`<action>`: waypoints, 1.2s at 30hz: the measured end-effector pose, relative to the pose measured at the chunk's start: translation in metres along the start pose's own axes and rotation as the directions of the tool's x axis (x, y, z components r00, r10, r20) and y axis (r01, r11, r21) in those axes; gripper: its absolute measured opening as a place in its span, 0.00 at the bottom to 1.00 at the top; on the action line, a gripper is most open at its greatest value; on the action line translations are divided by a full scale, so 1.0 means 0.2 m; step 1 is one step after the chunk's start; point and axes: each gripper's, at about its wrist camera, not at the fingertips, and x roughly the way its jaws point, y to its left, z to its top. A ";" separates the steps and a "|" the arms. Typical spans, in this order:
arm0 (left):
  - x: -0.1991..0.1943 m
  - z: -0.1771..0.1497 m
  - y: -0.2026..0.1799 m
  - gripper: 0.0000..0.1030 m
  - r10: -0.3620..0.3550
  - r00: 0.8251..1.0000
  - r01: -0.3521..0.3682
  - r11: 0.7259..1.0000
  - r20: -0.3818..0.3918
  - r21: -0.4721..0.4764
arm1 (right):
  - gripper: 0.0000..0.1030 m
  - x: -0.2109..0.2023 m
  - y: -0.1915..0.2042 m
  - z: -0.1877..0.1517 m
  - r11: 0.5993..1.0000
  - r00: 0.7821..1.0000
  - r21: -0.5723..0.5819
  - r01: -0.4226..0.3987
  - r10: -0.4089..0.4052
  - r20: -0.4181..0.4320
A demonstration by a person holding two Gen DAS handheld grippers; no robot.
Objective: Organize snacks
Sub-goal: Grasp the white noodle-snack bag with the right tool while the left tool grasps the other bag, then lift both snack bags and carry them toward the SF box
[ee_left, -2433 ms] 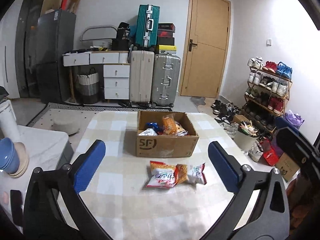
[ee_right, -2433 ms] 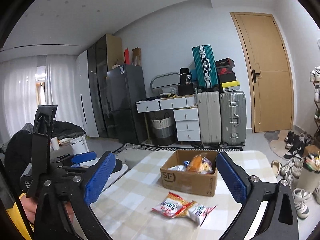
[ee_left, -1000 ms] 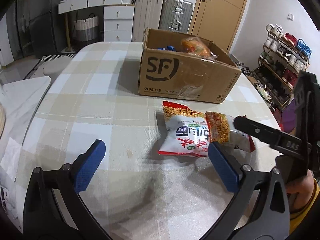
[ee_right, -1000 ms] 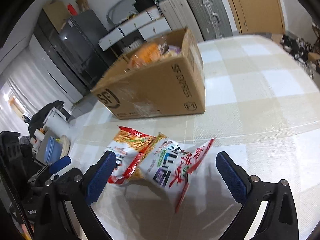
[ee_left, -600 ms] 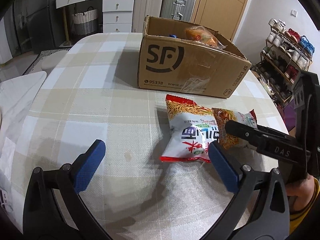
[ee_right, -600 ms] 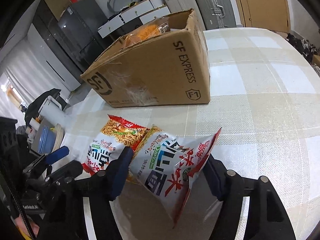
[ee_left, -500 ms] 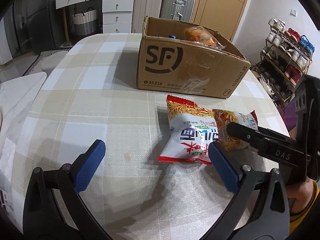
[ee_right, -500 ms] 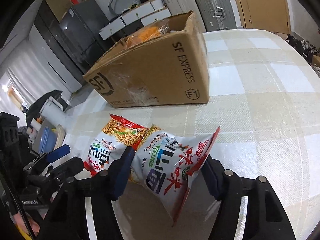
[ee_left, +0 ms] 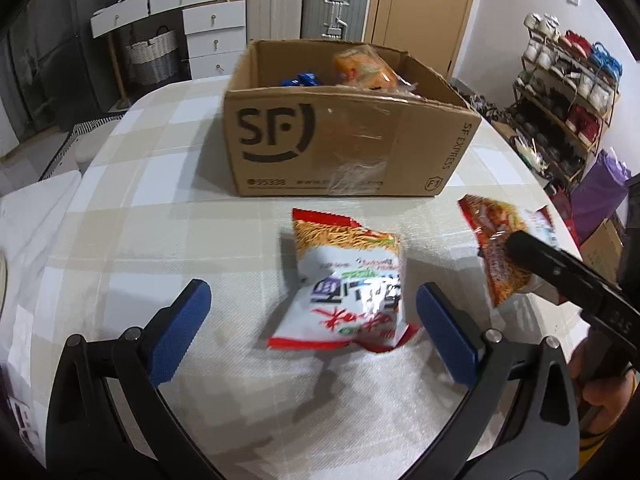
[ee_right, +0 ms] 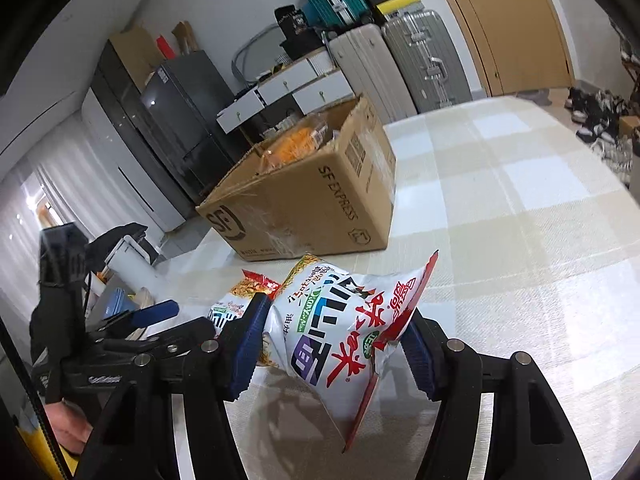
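An open cardboard box [ee_left: 340, 140] marked SF stands on the checked table [ee_left: 160, 208] and holds several snack bags. A white and red noodle packet [ee_left: 348, 280] lies flat in front of it. My left gripper [ee_left: 314, 336] hovers open just short of that packet, its blue pads on either side of the packet's near end. My right gripper [ee_right: 336, 344] is shut on a second noodle packet [ee_right: 344, 332], held tilted above the tablecloth. That packet [ee_left: 504, 256] also shows in the left wrist view, off to the right of the lying one, behind a black finger [ee_left: 560, 276].
Suitcases [ee_left: 304, 4], a white drawer unit [ee_left: 212, 32] and a wooden door [ee_left: 420, 12] stand beyond the table. A shoe rack [ee_left: 568, 92] fills the right side. Stacked bowls [ee_right: 120, 304] sit left of the table, near a dark fridge [ee_right: 176, 120].
My right gripper closed on the right-hand packet, then lifted it up and away from the other one. My left gripper came nearer to the packet that still lies on the table.
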 end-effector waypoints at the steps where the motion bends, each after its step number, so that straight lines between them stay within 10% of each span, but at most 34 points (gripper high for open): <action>1: 0.03 0.01 -0.01 0.99 0.000 1.000 0.000 1.000 -0.009 0.004 | 0.62 -0.01 0.00 0.00 1.000 1.000 -0.008 0.000 0.000 0.005; 15: 0.26 0.05 -0.04 0.92 0.014 0.996 -0.014 1.000 -0.083 -0.001 | 0.62 -0.07 -0.08 -0.04 0.999 0.999 0.036 -0.026 0.025 0.040; 21: 0.25 0.04 -0.06 0.56 -0.054 0.996 0.055 0.998 -0.071 0.005 | 0.62 -0.03 -0.12 -0.04 0.995 0.999 0.084 -0.051 0.050 0.014; 36: -0.25 -0.07 -0.10 0.47 -0.100 0.994 0.099 0.995 0.051 0.022 | 0.62 -0.15 -0.02 -0.09 0.997 0.994 0.034 -0.072 0.069 0.085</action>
